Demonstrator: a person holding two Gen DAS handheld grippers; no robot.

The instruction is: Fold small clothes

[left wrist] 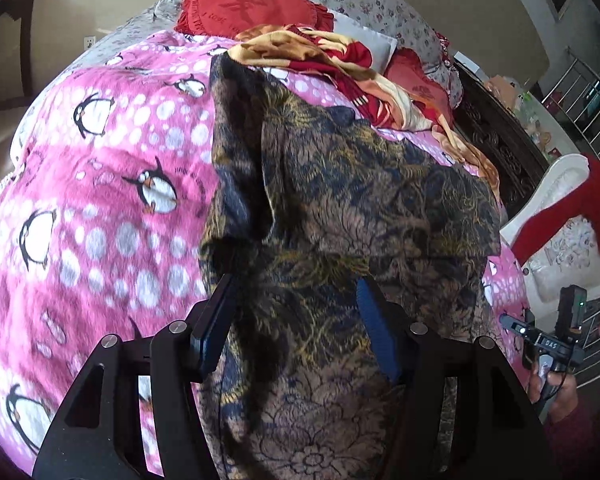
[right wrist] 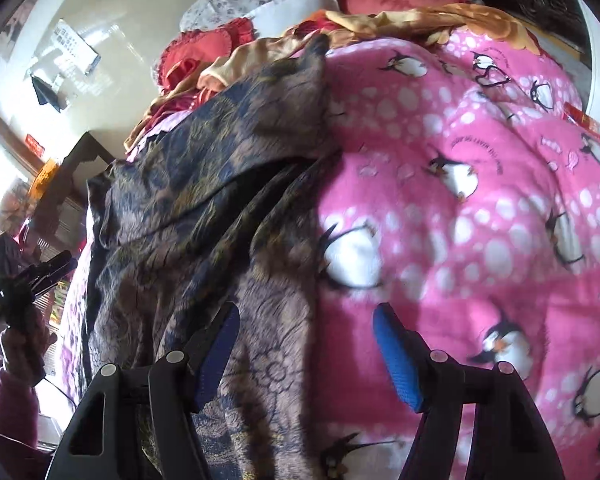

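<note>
The garment [left wrist: 340, 200], a dark cloth with a gold and blue floral print, lies crumpled on the pink penguin blanket [left wrist: 100, 184] that covers the bed. Its long axis runs from the near edge of the bed toward the pillows, and its far end comes to a narrow tip beside an orange and red blanket [left wrist: 332, 60]. In the left wrist view the left tongs [left wrist: 296, 300] are spread, with the near end of the garment bunched up between the fingers and rising over them; whether the pads touch the cloth cannot be told. In the right wrist view the right tongs [right wrist: 306, 328] are also spread and point toward the pillows: the left finger sits over the garment's right edge, the right finger over bare blanket, so the cloth lies ahead and to the left of them. Each view shows the other tool at its margin, held upright in a hand with a red sleeve. Red heart cushions [left wrist: 252, 0] lie at the head of the bed. A pair of glasses [right wrist: 490, 74] rests on the blanket, well apart from the garment.
</note>
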